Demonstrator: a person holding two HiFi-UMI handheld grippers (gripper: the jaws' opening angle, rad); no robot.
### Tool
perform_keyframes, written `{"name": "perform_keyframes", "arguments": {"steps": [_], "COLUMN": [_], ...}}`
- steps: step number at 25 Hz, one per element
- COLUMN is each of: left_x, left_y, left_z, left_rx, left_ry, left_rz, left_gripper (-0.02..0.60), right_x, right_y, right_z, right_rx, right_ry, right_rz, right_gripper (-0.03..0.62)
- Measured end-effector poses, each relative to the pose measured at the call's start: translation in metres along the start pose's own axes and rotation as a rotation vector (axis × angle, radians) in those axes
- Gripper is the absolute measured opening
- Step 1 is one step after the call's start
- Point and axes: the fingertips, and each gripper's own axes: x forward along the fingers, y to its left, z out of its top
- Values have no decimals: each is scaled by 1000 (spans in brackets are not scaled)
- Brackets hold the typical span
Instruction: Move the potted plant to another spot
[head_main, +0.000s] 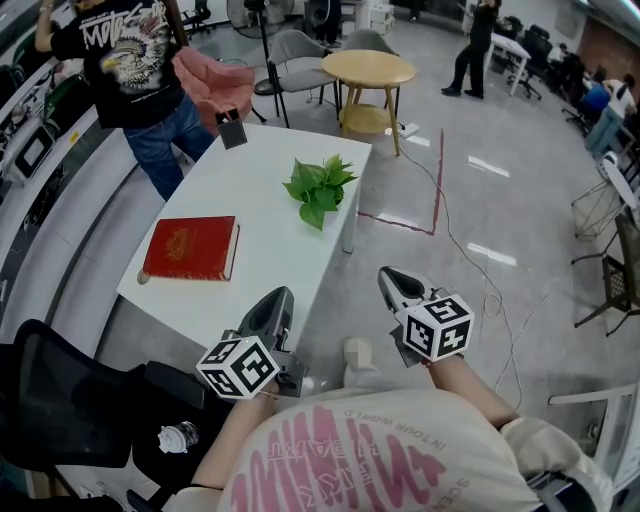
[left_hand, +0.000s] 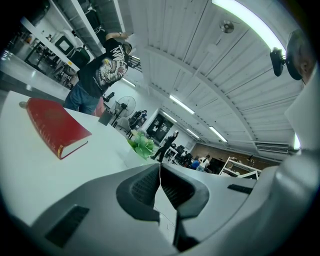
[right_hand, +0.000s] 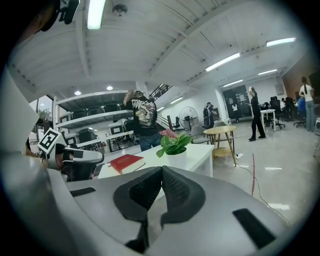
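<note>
The left tongs (left_hand: 160, 167) are closed: the two dark pads meet in one thin line and there is nothing between them. The right tongs (right_hand: 161, 170) are closed in the same way and also hold nothing. Both hang in front of the person, at the near end of the white counter (head_main: 265, 215) (the left one by its near corner, the right one over the floor beside it). On the counter, closest to the tongs, a red book (head_main: 190, 248) lies flat and closed. Further along, near the right edge, stands the potted plant (head_main: 320, 188). It is a small white pot (right_hand: 176, 156) containing a green plant with broad leaves, upright, well apart from both tongs. At the counter's far end stands a person in a black printed shirt (head_main: 125, 55), and beyond is a round wooden table (head_main: 368, 68).
</note>
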Motion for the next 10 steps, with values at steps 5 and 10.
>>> {"name": "perform_keyframes", "arguments": {"steps": [5, 10], "left_x": [-3, -4], "left_y": [-1, -2], "left_z": [-3, -4], "left_rx": [-4, 0], "left_ry": [3, 5], "left_rz": [4, 5], "left_gripper": [25, 25], "right_x": [-2, -4], "right_y": [1, -1], "right_z": [-3, -5], "right_rx": [-2, 9], "right_ry": [4, 6], "right_rz": [-1, -4], "right_gripper": [14, 14]}}
